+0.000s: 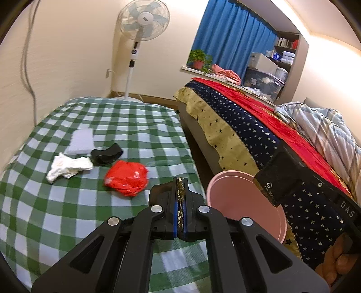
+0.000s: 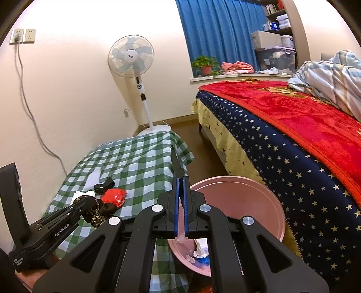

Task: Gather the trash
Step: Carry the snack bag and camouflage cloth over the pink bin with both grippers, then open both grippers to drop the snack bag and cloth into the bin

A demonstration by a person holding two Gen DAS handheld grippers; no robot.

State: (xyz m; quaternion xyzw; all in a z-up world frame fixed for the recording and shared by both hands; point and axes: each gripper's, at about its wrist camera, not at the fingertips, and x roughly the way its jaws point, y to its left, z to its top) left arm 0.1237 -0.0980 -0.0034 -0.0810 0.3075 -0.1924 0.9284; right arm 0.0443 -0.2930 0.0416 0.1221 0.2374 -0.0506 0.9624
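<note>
Gripping a dark patterned cloth [image 1: 180,198], the left gripper [image 1: 180,180] is hovering near the pink bin [image 1: 237,191]; the right gripper [image 2: 180,180] is pinching a thin black wrapper [image 2: 176,164].

"GenRobot.AI" runs along the left hand-held gripper [image 2: 90,208]; "DAS" shows on the right hand-held gripper [image 1: 267,180].

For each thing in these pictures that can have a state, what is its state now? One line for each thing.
Left gripper: shut on a dark floral-patterned scrap.
Right gripper: shut, nothing visibly gripped.
Round pink plastic bin: uncovered, some trash at the bottom.
Crumpled red plastic bag: lying on the green checked cloth.
White crumpled tissue: lying on the cloth.
White pedestal fan: blades look still.
Blue curtain: drawn.
</note>
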